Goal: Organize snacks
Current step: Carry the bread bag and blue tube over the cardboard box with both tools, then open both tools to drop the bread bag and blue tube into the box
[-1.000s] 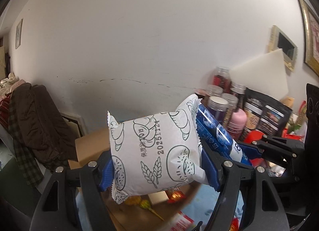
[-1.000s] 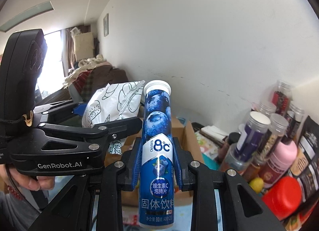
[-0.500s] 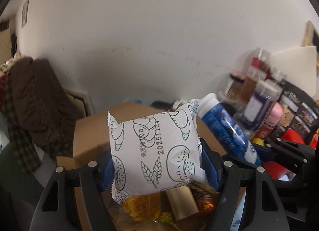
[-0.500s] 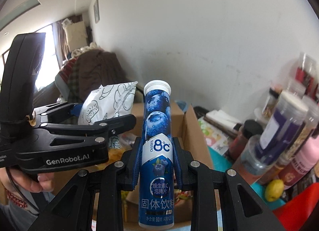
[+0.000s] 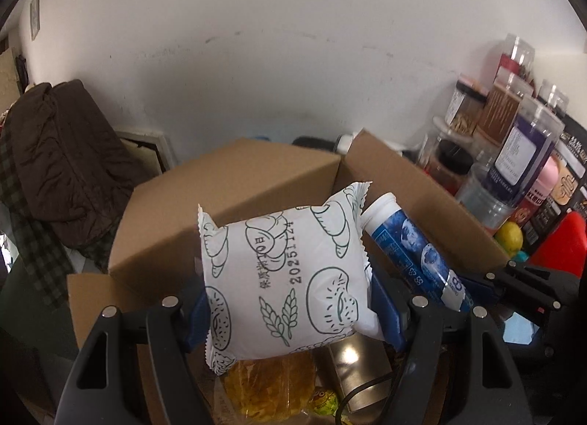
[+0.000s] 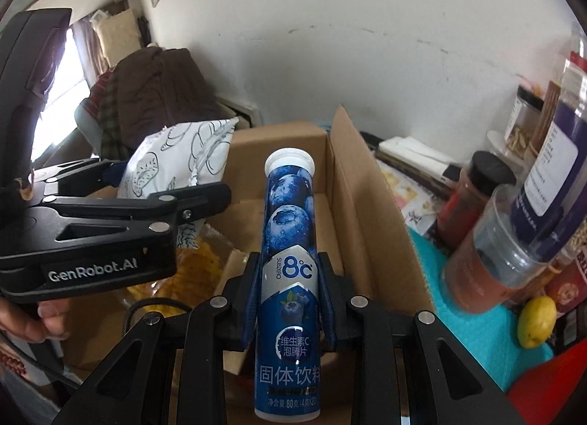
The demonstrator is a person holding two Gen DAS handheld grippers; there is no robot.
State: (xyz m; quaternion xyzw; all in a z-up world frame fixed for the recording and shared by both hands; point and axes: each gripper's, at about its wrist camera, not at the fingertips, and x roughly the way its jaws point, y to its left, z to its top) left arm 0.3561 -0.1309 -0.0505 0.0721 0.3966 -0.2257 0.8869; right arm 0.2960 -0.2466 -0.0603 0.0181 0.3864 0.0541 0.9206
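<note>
My left gripper (image 5: 290, 311) is shut on a white bread packet (image 5: 286, 278) with green drawings and holds it over the open cardboard box (image 5: 234, 197). My right gripper (image 6: 290, 296) is shut on a blue blueberry tablet tube (image 6: 290, 263) with a white cap, held upright over the same box (image 6: 370, 219). The tube (image 5: 414, 256) shows to the right of the packet in the left wrist view. The left gripper with the packet (image 6: 183, 164) shows at the left in the right wrist view. A yellow snack bag (image 5: 271, 392) and a gold pack (image 5: 356, 366) lie inside the box.
Jars and bottles (image 5: 521, 153) crowd the right side on a teal cloth (image 6: 436, 271), with a lemon (image 6: 535, 318) and a red lid (image 5: 561, 245). A brown coat (image 5: 62, 168) hangs at the left. A white wall stands behind the box.
Both grippers have tilted and moved down towards the box with their loads. The box interior and its snacks have come into view below them.
</note>
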